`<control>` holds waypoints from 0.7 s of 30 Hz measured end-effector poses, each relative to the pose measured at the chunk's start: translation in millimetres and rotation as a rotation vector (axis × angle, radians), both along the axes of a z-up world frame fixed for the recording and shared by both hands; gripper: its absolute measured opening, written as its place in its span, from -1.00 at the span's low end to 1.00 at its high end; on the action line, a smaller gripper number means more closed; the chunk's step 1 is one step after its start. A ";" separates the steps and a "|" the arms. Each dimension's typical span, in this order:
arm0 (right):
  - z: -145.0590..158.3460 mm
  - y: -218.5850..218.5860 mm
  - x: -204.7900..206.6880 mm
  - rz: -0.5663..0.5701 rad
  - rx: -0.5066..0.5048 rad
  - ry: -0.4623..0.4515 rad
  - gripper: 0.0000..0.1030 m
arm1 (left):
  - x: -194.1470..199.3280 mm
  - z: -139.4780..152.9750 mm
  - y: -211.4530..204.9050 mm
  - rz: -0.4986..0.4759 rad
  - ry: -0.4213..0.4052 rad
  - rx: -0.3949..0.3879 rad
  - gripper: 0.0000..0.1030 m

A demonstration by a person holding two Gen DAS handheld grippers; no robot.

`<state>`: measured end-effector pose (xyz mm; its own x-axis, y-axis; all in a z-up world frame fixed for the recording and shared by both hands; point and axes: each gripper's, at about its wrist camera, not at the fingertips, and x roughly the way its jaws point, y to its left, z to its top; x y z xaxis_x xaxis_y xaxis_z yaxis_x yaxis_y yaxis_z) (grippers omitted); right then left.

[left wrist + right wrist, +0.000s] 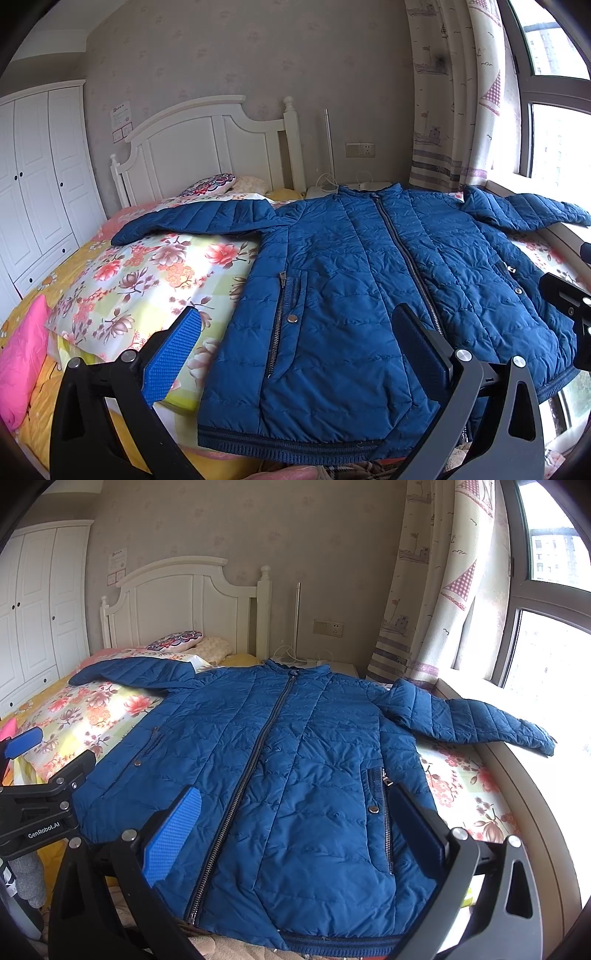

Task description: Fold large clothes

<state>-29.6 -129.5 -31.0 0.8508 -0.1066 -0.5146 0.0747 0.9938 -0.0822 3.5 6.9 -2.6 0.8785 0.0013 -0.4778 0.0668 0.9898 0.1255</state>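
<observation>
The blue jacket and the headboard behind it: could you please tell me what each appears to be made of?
Blue jacket: looks like a thin synthetic shell, perhaps nylon or polyester, over soft padding; it has a slight sheen, quilted stitch lines and puffy wrinkled panels, with a metal-looking zip and snaps and a ribbed knit hem.
Headboard: seemingly white-painted wood, smooth and satin, with raised panels and turned posts; the core material cannot be told.

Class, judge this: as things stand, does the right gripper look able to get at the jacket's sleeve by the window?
Probably yes. The right gripper is open above the jacket, and the sleeve lies flat and uncovered along the window ledge, nothing between.
</observation>
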 end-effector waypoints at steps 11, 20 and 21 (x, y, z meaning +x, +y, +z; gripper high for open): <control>-1.9 1.9 -0.7 0.004 0.001 0.001 0.95 | 0.1 1.6 0.6 0.003 0.000 -0.002 0.91; -3.2 3.0 -0.6 0.004 0.002 0.003 0.95 | 0.1 1.5 1.0 0.003 0.000 -0.004 0.91; -2.7 2.4 0.0 0.004 0.002 0.004 0.95 | 0.2 1.5 0.9 0.004 0.001 -0.003 0.91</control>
